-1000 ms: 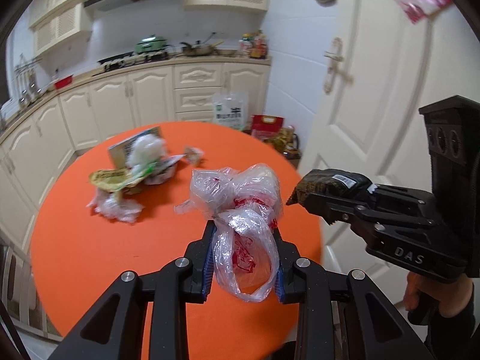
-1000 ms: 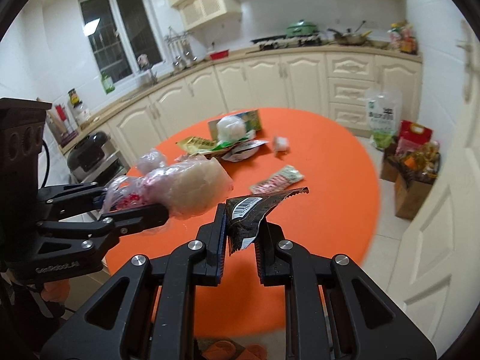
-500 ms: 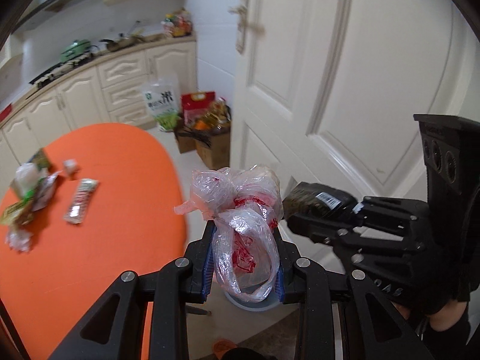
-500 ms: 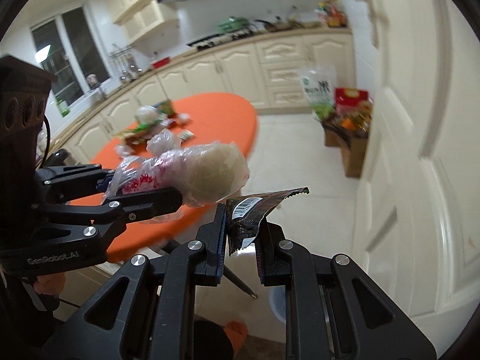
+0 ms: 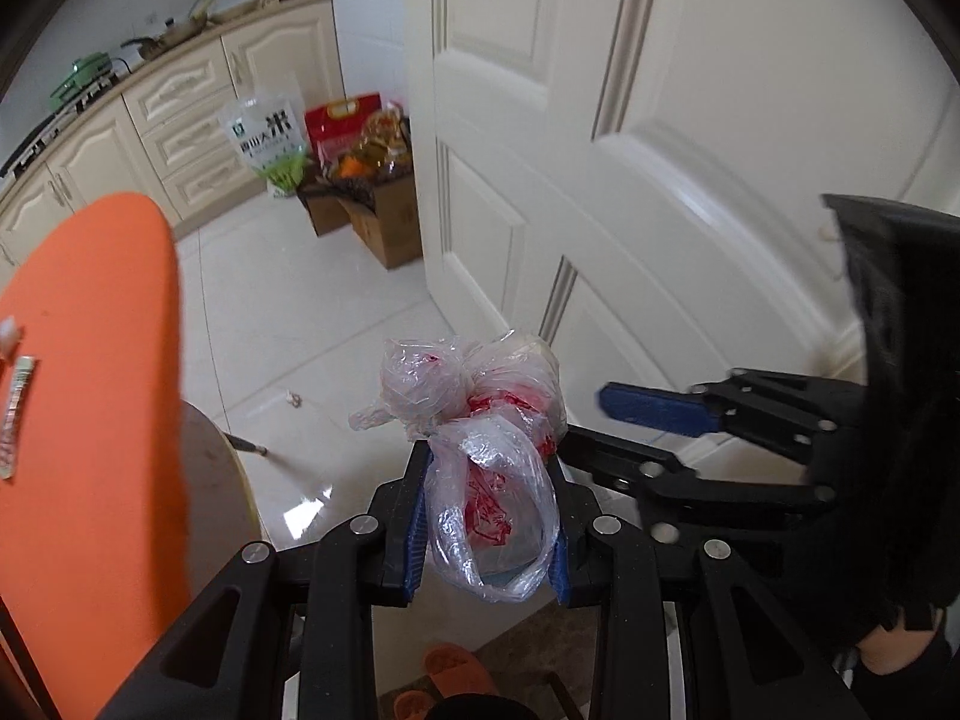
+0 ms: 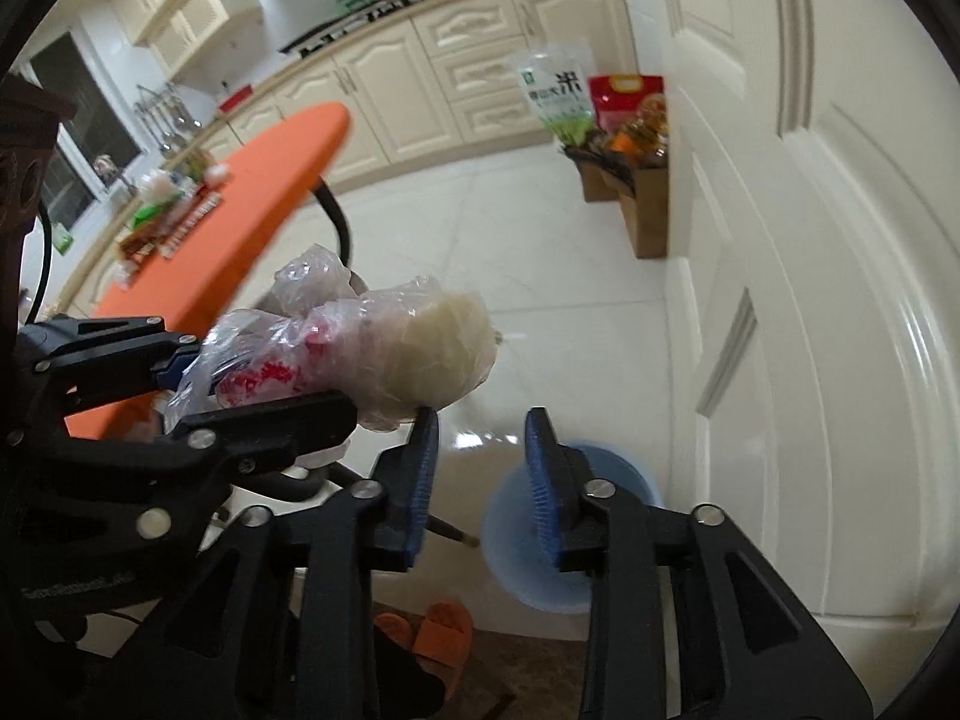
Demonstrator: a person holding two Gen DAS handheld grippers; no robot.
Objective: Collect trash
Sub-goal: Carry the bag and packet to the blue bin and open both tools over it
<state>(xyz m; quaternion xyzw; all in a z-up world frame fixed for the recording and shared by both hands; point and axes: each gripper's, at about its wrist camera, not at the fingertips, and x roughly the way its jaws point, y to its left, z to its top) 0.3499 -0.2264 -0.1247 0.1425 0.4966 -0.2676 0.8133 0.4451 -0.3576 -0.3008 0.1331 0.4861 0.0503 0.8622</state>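
While the left claw [image 5: 485,516] grips the crumpled plastic bag [image 5: 480,420] — light, soft, slippery, best pinched at its bunched middle — the right claw [image 6: 480,480] hangs released

Your crumpled plastic bag [image 5: 480,450], clear with red print and knotted into a lumpy bundle, sits pinched in your left gripper [image 5: 489,516], its loose loop hanging down between the blue pads. From the right wrist view the same bag [image 6: 360,354] bulges with something pale at its far end. The light blue trash bin [image 6: 522,546] stands open on the floor at 6 o'clock, partly hidden behind your right gripper [image 6: 480,480], whose fingers stand apart with nothing between them.
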